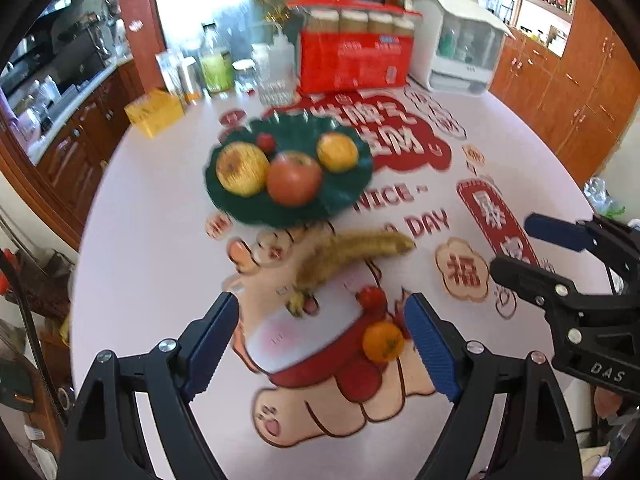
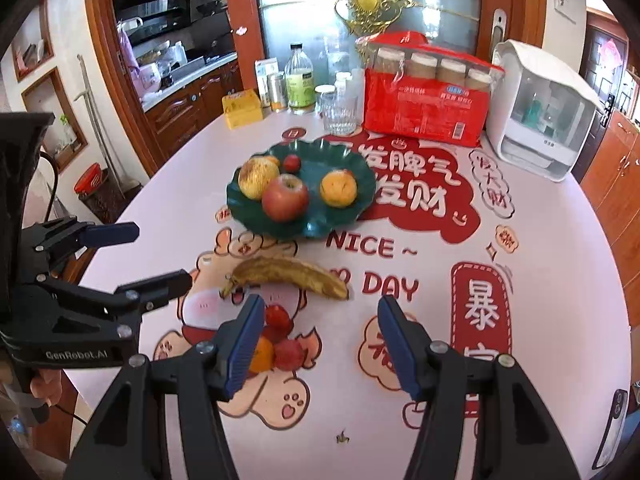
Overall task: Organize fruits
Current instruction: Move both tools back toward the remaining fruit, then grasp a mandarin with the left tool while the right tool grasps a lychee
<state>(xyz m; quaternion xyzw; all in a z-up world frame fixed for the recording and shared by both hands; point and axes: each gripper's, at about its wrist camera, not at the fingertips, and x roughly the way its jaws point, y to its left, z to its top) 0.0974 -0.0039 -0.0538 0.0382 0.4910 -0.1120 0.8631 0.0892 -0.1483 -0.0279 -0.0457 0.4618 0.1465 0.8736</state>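
Note:
A dark green plate [image 2: 248, 216] [image 1: 240, 208] holds a yellow apple [image 2: 258, 178], a red apple [image 2: 285, 197], an orange [image 2: 338, 188] and a small red fruit [image 2: 292, 163]. In front of it, a browned banana [image 2: 288, 276] [image 1: 352, 252], a small red fruit [image 2: 277, 316] [image 1: 372, 297] and a small orange [image 2: 262, 356] [image 1: 383, 341] lie on the table. My left gripper [image 1: 324, 344] [image 2: 164, 256] hangs open over these loose fruits. My right gripper [image 2: 322, 344] [image 1: 516, 248] is open too, just right of them. Neither holds anything.
Along the table's far side stand a red pack of jars [image 2: 424, 108], a white lidded appliance [image 2: 548, 120], a drinking glass [image 2: 339, 114], bottles [image 2: 299, 80] and a yellow box [image 2: 242, 110]. A phone [image 2: 612, 428] lies at the near right edge.

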